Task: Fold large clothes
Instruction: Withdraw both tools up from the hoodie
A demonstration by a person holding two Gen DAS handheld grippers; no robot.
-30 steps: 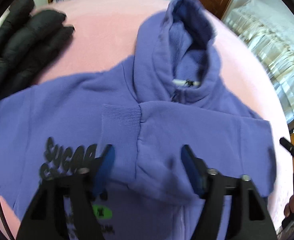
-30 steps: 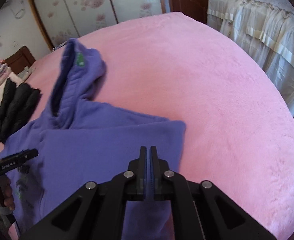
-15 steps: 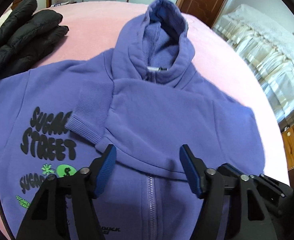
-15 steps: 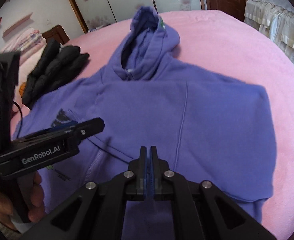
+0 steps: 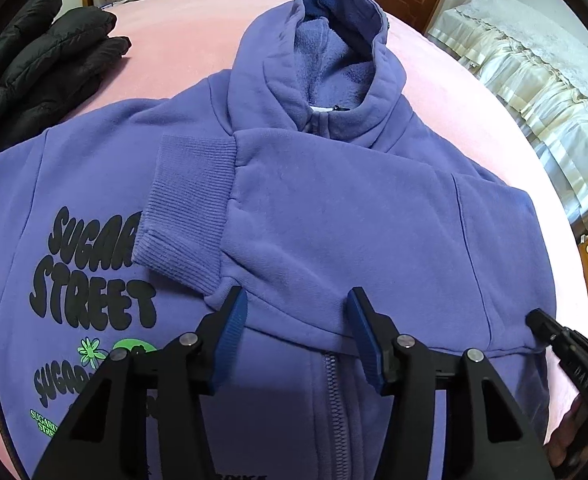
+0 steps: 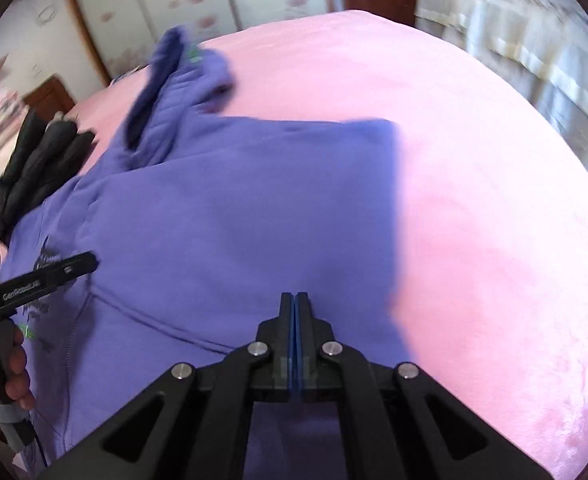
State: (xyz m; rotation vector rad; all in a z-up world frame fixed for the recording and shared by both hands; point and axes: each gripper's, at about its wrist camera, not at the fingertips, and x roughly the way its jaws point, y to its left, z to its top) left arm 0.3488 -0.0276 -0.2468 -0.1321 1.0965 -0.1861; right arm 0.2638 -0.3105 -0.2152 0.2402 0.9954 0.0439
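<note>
1. Purple hoodie lies flat on the pink bed, right sleeve already folded across the chest, cuff just ahead of the left tongs.
2. Left tongs: jaws have just been closing, straddling the sleeve's lower fold, pads not yet pressing.
3. Right tongs: clenched, empty, over the hoodie's right side.
4. Advice: pinch only the sleeve layer, clear of the zipper; keep the fold edge straight.

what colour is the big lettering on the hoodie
Black lettering on the purple hoodie; clearest in the left wrist view.
</note>
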